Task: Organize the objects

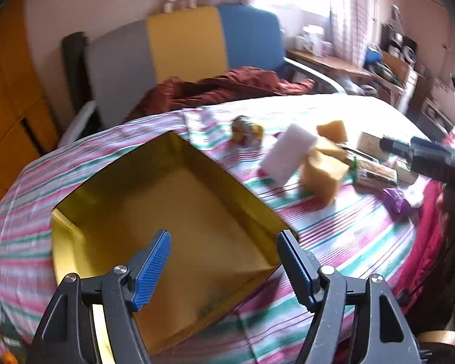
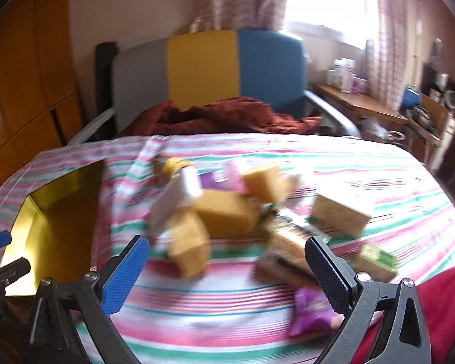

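An open yellow cardboard box (image 1: 75, 221) sits on the striped tablecloth; it also shows at the left in the right wrist view (image 2: 45, 209). My left gripper (image 1: 224, 236) is open and empty, hovering over the box. A heap of items lies to the right of the box: yellow sponges (image 1: 321, 173) (image 2: 224, 209), a white block (image 1: 285, 154) (image 2: 182, 194), packaged bars (image 2: 291, 242) and a purple packet (image 2: 312, 312). My right gripper (image 2: 227, 248) is open and empty, just in front of the heap. The right wrist view is blurred.
A grey, yellow and blue chair (image 2: 203, 66) with a dark red cloth (image 2: 227, 115) stands behind the table. A wooden side table (image 2: 364, 103) with clutter is at the far right. A red cloth (image 2: 439, 297) hangs at the table's near right edge.
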`<state>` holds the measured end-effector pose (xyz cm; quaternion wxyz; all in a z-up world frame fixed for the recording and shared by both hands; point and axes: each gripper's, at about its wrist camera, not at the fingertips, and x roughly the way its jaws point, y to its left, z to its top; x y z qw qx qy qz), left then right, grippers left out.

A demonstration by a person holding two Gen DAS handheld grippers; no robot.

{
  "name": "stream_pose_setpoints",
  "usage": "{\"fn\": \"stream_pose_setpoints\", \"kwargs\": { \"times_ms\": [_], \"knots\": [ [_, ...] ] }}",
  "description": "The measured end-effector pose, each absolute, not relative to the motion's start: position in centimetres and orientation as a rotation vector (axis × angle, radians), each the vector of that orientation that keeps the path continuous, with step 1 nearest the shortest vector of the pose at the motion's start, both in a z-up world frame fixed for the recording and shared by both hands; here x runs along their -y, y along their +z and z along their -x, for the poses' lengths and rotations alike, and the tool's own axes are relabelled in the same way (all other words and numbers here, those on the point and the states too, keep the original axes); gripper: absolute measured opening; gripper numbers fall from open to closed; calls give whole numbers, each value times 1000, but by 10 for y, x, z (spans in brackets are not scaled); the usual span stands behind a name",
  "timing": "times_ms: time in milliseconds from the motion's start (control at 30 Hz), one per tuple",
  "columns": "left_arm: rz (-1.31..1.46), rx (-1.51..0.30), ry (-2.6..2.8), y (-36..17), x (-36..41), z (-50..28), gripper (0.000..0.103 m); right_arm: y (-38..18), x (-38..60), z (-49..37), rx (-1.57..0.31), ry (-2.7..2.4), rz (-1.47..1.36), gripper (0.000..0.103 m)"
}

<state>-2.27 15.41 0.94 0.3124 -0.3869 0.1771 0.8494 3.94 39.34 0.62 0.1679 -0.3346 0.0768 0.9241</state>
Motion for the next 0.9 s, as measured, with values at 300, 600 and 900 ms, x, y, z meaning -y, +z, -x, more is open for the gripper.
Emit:
{"fn": "stream_pose_setpoints", "kwargs": {
  "times_ms": [300, 600, 900],
  "knots": [
    [981, -554, 2054, 7, -223, 58, 73, 30, -474, -47, -310, 2542, 864, 103],
    [983, -675, 1886, -13, -294, 85, 73, 2, -504, -40, -538, 2589, 939, 103],
    [1052, -608, 1791, -36, -340, 114, 82, -5, -500, -32, -574, 2636, 991, 103]
  ]
}}
